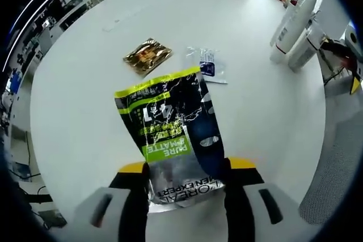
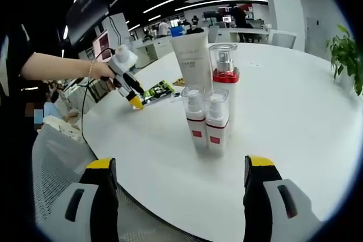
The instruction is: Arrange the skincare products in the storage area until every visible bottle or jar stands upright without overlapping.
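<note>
1. Skincare bottles stand upright in a tight cluster on the round white table (image 2: pixel 295 117): two small clear pump bottles with red bands (image 2: pixel 205 118) in front, a taller clear bottle with a red collar (image 2: pixel 224 72) and a white tube standing on its cap (image 2: pixel 193 60) behind them
2. Left gripper (image 1: pixel 186 182) has its yellow-tipped jaws clamped on the lower edge of a black and lime-green foil sachet (image 1: pixel 170 131), held above the tabletop
3. On the table beyond it lie a gold foil sachet (image 1: pixel 147 56) and a clear sachet with a blue label (image 1: pixel 207 65)
4. Right gripper (image 2: pixel 178 196) hangs short of the cluster, jaws spread wide with nothing between them
</note>
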### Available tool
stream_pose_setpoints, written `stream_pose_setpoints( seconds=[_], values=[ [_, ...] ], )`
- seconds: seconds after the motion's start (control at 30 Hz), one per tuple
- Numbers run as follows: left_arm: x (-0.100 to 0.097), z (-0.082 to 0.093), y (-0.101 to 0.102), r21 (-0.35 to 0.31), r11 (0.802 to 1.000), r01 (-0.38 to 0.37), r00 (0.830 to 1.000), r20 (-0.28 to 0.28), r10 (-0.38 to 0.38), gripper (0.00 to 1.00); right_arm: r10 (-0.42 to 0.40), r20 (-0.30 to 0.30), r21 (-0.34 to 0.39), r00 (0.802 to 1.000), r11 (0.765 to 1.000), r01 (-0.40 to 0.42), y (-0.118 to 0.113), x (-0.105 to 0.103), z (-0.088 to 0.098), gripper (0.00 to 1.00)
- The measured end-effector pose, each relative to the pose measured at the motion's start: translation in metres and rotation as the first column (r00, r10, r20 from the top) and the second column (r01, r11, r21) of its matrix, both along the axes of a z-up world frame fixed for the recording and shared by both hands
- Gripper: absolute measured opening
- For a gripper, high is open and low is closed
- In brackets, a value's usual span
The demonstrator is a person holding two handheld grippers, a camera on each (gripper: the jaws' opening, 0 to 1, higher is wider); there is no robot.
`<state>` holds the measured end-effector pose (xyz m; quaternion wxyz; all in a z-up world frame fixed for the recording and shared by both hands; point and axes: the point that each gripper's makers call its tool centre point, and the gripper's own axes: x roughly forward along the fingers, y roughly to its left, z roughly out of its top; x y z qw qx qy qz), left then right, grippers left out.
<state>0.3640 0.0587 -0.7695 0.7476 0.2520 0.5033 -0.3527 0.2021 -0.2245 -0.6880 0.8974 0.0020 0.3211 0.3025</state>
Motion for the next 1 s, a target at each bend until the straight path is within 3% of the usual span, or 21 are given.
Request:
stream_pose_setpoints(
  seconds=[0.2, 0.3, 0.43, 1.0],
  values=[
    [-0.010, 0.003, -0.005, -0.033, 0.999, 0.006, 0.999, 0.035, -0.005, 0.41, -0.005, 0.002, 0.004, 1.000, 1.000, 0.005, 0.000, 0.000, 0.001, 0.92],
    [-0.012, 0.005, -0.010, -0.064, 0.998, -0.004, 0.999, 0.033, 0.006, 0.32, -0.006, 0.002, 0.007, 1.000, 1.000, 0.006, 0.000, 0.001, 0.002, 0.92],
    [-0.012, 0.005, -0.011, -0.055, 0.998, 0.012, 0.999, 0.050, -0.009, 0.27, 0.002, 0.002, 0.005, 1.000, 1.000, -0.002, 0.001, 0.000, 0.002, 0.92],
    [-0.016, 0.015, -0.002, -0.120, 0.992, -0.047, 0.997, 0.057, 0.054, 0.15, 0.013, 0.007, 0.014, 1.000, 1.000, -0.013, 0.003, -0.001, 0.003, 0.92]
  ],
)
